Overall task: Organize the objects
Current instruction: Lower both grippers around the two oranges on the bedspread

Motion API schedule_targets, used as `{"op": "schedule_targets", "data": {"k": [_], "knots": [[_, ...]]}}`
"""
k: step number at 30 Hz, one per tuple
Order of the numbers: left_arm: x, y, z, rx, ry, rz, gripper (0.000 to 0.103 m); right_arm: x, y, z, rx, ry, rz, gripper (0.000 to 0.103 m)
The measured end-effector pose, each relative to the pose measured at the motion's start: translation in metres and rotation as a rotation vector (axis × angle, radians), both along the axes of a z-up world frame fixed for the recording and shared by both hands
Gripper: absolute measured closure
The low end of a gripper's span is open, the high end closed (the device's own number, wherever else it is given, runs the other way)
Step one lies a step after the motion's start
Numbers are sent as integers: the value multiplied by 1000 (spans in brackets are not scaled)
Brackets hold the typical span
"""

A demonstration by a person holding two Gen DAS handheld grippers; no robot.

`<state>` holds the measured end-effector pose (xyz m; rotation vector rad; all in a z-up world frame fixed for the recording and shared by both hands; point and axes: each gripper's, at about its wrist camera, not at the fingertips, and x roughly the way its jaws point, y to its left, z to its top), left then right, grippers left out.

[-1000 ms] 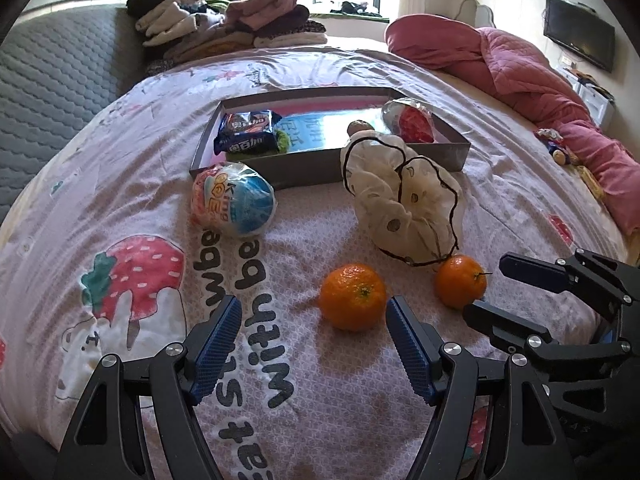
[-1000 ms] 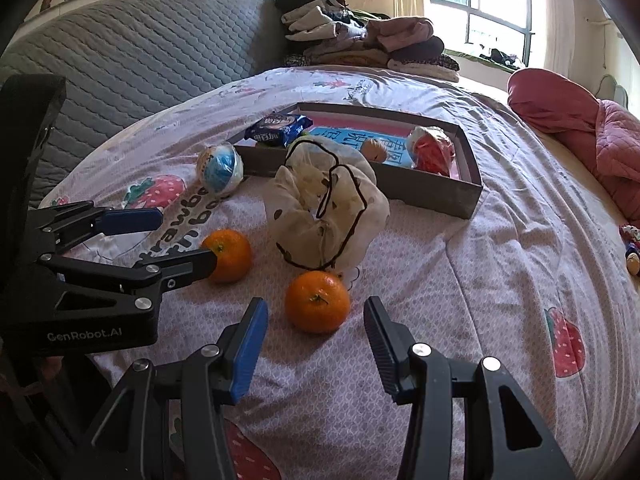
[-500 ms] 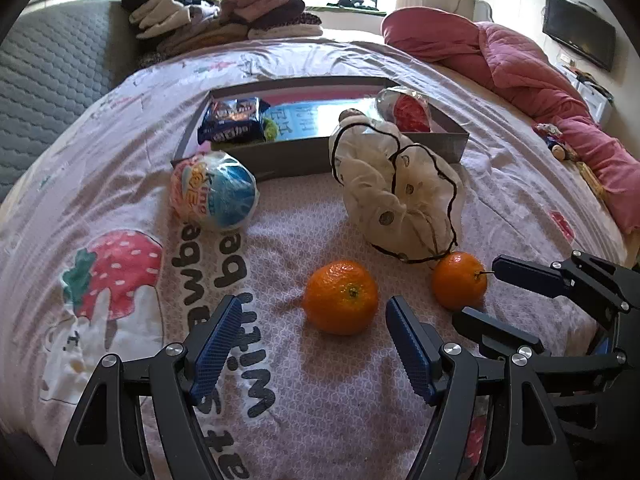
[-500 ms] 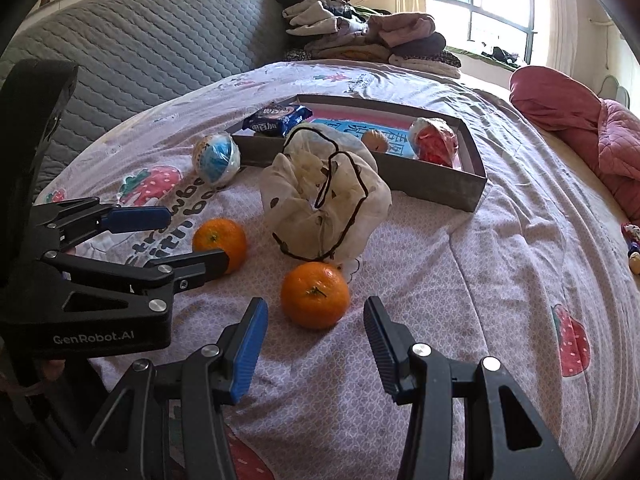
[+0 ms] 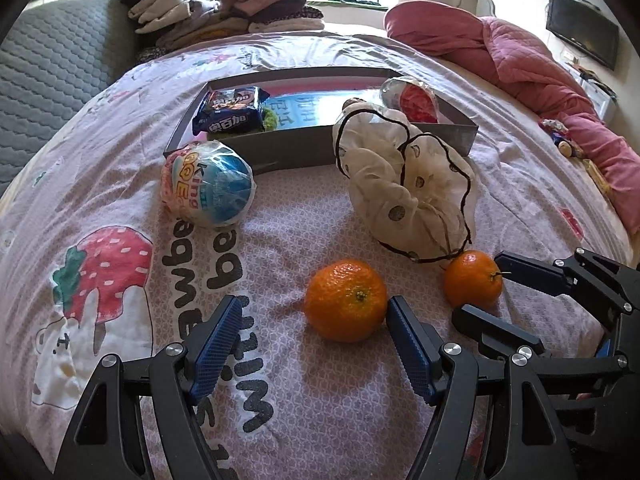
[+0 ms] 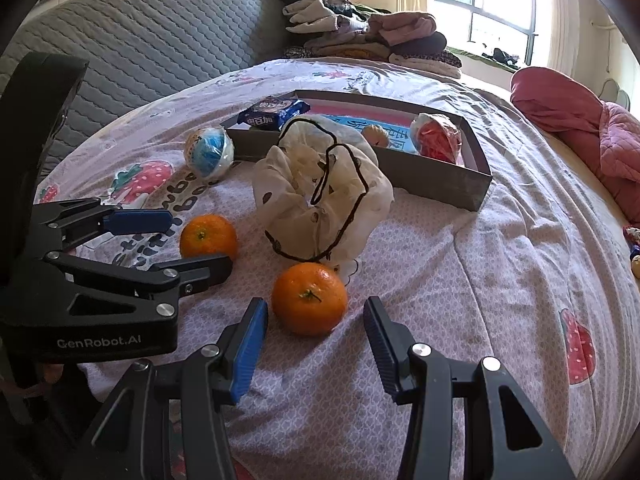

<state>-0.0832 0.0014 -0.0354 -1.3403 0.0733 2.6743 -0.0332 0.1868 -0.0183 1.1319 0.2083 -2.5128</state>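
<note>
Two oranges lie on the pink strawberry-print bedsheet. My left gripper (image 5: pixel 314 344) stands open just above the sheet, and the nearer orange (image 5: pixel 346 306) sits just past its right fingertip, untouched. In the right wrist view the left gripper (image 6: pixel 200 240) frames that orange (image 6: pixel 208 236). My right gripper (image 6: pixel 314 340) is open too, and the second orange (image 6: pixel 310 298) rests just ahead of its fingertips. Behind both oranges slumps a white drawstring bag (image 5: pixel 408 192), mouth open.
A grey box (image 5: pixel 280 148) behind the bag holds a blue cookie packet (image 5: pixel 232 110) and a red wrapped egg (image 5: pixel 416 98). A blue-and-white wrapped toy egg (image 5: pixel 208 184) lies left of the bag. Folded clothes (image 6: pixel 360 36) and a pink quilt (image 5: pixel 520 52) are farther back.
The left wrist view has shifted slightly, so the objects sit a little further left in frame. Both grippers keep the same opening, and nothing on the bed has moved.
</note>
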Motion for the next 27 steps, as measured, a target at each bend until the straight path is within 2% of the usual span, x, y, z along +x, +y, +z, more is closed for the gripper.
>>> {"op": "schedule_targets", "data": {"k": [17, 20, 27], "knots": [[-10, -4, -5, 30, -3, 12, 28, -8, 0, -6, -15, 13, 5, 55], [-10, -5, -5, 50, 0, 13, 32, -8, 0, -6, -25, 12, 7, 58], [-7, 2, -3, 56, 3, -28, 57, -7, 0, -6, -29, 10, 12, 60]]}}
